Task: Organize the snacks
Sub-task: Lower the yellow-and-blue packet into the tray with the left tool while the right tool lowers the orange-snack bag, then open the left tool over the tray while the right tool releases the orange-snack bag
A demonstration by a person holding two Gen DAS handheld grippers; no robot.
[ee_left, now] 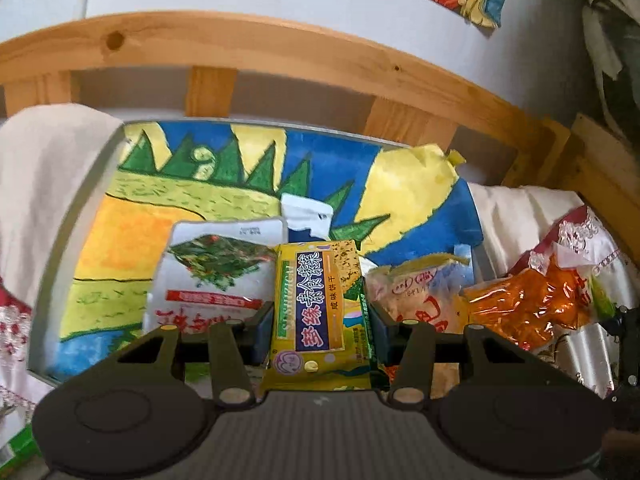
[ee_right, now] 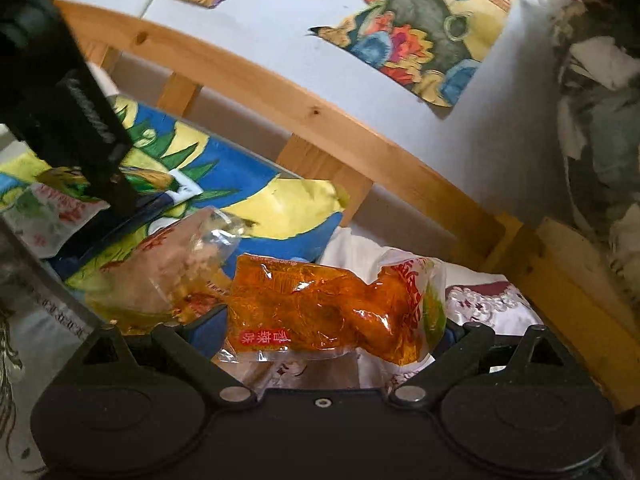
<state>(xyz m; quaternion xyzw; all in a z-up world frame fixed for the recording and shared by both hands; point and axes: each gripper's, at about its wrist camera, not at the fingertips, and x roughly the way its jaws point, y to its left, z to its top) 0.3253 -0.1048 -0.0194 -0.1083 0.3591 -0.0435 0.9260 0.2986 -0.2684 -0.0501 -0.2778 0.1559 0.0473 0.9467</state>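
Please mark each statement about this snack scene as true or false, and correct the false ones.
1. The left gripper holds a yellow cracker pack. True.
2. The right gripper is empty. False: an orange snack bag sits between its fingers.
3. A white pouch with a green leafy picture lies beside the yellow cracker pack. True.
4. The snacks lie on a plain grey sheet. False: they lie on a colourful painted drawing.
5. A wooden rail runs behind the drawing. True.
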